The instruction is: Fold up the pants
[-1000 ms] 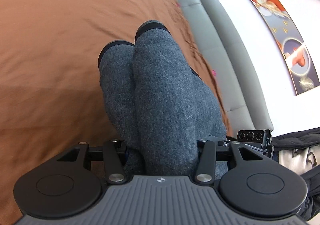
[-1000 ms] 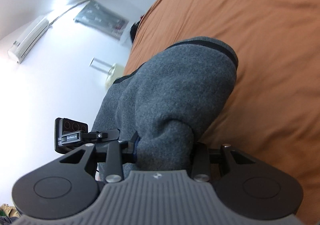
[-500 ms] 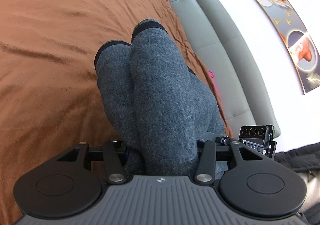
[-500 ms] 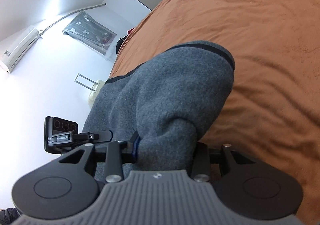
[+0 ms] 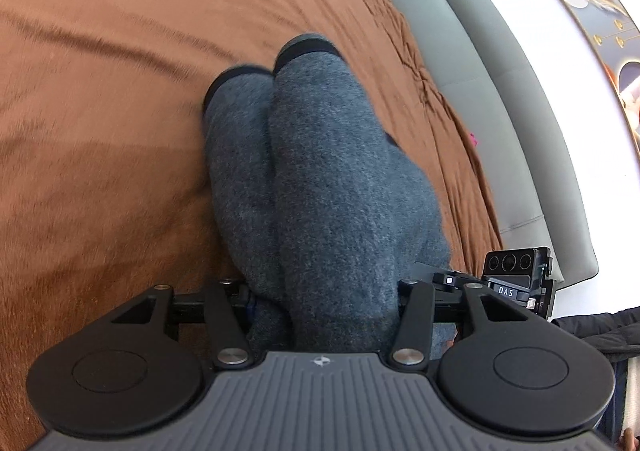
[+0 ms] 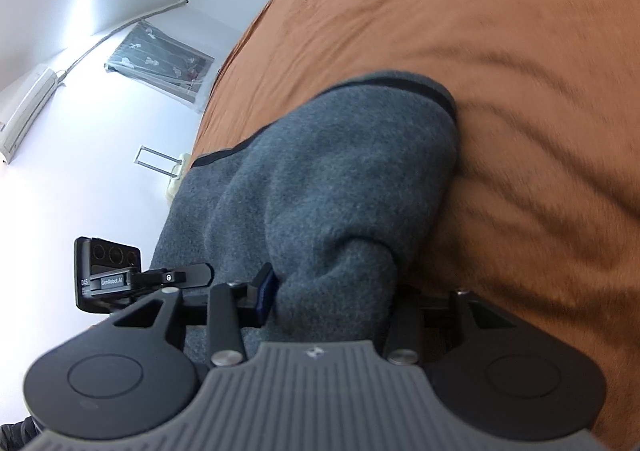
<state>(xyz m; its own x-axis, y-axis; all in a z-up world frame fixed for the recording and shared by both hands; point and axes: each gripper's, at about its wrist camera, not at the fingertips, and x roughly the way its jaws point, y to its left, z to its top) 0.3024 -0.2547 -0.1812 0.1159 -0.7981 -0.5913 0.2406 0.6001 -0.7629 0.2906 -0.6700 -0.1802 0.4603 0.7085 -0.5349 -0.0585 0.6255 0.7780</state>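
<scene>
Presently the grey fleece pants (image 5: 320,179) lie bunched on the brown bedspread (image 5: 100,131), the two dark-banded cuffs pointing toward the far edge near the grey headboard (image 5: 480,91). Cloth fills the left gripper (image 5: 324,311), whose jaws are opening; whether its pads still bite is hidden. On the other side, a gathered fold of the same garment sits between the fingers of the right gripper (image 6: 332,311), likewise opening. Judged purpose: both ends were carried over together so the fold lands even, and release is under way.
</scene>
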